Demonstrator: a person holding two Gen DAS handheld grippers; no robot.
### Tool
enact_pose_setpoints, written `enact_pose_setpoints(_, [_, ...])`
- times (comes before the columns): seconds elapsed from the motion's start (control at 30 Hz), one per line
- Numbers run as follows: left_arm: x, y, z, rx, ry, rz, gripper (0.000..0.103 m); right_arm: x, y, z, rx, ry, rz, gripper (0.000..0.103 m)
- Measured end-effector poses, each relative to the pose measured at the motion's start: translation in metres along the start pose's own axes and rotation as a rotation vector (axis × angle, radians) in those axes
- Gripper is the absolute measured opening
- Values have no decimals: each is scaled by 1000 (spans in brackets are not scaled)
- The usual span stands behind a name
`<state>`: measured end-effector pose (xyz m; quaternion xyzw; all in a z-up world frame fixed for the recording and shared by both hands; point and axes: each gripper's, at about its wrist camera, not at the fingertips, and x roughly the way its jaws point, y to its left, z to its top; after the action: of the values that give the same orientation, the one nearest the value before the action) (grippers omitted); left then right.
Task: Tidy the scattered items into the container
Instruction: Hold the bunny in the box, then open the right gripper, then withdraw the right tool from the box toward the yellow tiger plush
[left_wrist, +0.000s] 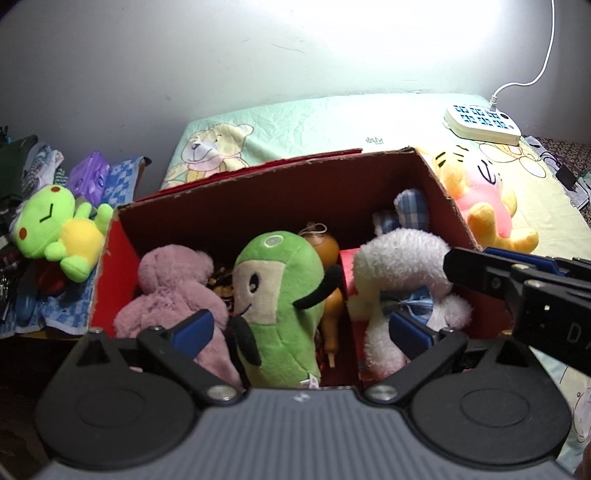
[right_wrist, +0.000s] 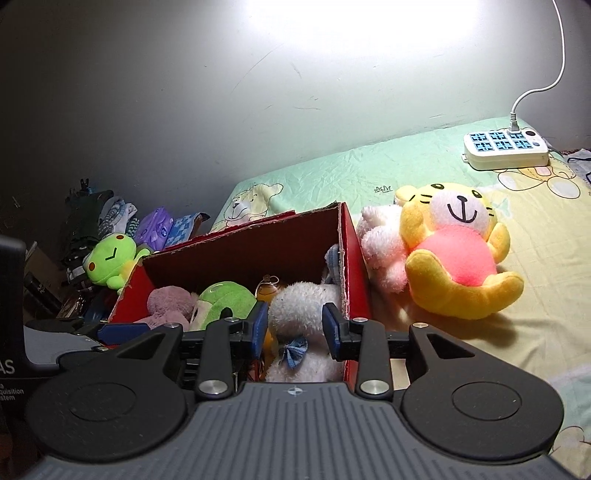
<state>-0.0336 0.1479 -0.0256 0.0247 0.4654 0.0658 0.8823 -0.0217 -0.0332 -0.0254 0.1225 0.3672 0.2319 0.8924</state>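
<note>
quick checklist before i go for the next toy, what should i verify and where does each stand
1. Left claw empty and open: ok, its pads stand wide, above the green plush without touching it.
2. Right claw empty: ok, nothing pinched; the white plush lies below the gap, inside the box.
3. Toys left outside: not ok, the yellow tiger plush and a pink-white plush lie on the bed beside the red box; a green frog plush lies on its other side.
4. Room in the box: cannot tell, it already looks crowded.
5. Power strip clear of the toys: ok, it sits apart near the wall.
</note>
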Motion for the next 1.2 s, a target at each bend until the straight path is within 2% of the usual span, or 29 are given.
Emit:
enact_pose_setpoints(0.4, [-14,-3,-9,1,-21,36,102,-16,1,-7,9,-27,-7,37])
enact_pose_setpoints(0.7, [-18,-12,-11,-9,-12,91,102,-19,-10,-7,18,-11,31,37])
enact_pose_setpoints(0.9, [-20,-23,-6,-40,-10,142,102,-23,-34,-4,37,9,69,37])
enact_pose_setpoints(1.07, [-28,-45,5,-38,-51,202,102,-32,-63,3,53,18,78,38])
enact_pose_setpoints(1.2, [-36,-66,18,-41,-72,209,102,-39,-86,11,62,18,70,38])
